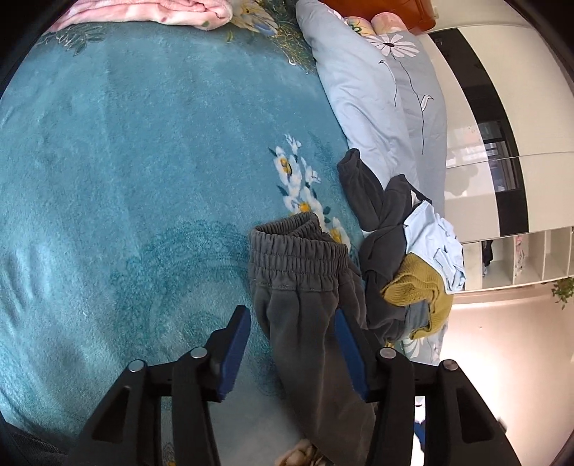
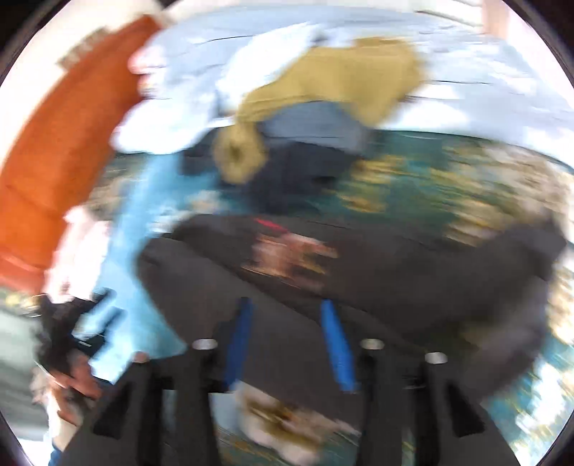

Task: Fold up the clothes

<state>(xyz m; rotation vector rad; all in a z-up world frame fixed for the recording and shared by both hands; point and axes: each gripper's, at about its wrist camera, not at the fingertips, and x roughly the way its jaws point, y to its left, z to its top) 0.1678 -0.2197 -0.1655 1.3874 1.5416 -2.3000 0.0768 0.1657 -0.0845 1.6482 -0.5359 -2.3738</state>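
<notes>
Left gripper (image 1: 292, 353), lower centre of its frame: blue-padded jaws spread wide, the grey sweatpants (image 1: 305, 286) with ribbed elastic waistband lying loose between them on a plush teal floral bed cover (image 1: 125, 161). Right gripper (image 2: 287, 344), in a heavily motion-blurred view: jaws parted, dark grey fabric (image 2: 358, 272) lying ahead of and under them, actual grip not discernible.

Farther off at the left view's right side, a heap of dark, pale blue and mustard knit clothes (image 1: 412, 261) lies against a light blue daisy-print quilt (image 1: 380, 93); pink blanket (image 1: 150, 14) upper left, white shelving (image 1: 531, 258) far right.
</notes>
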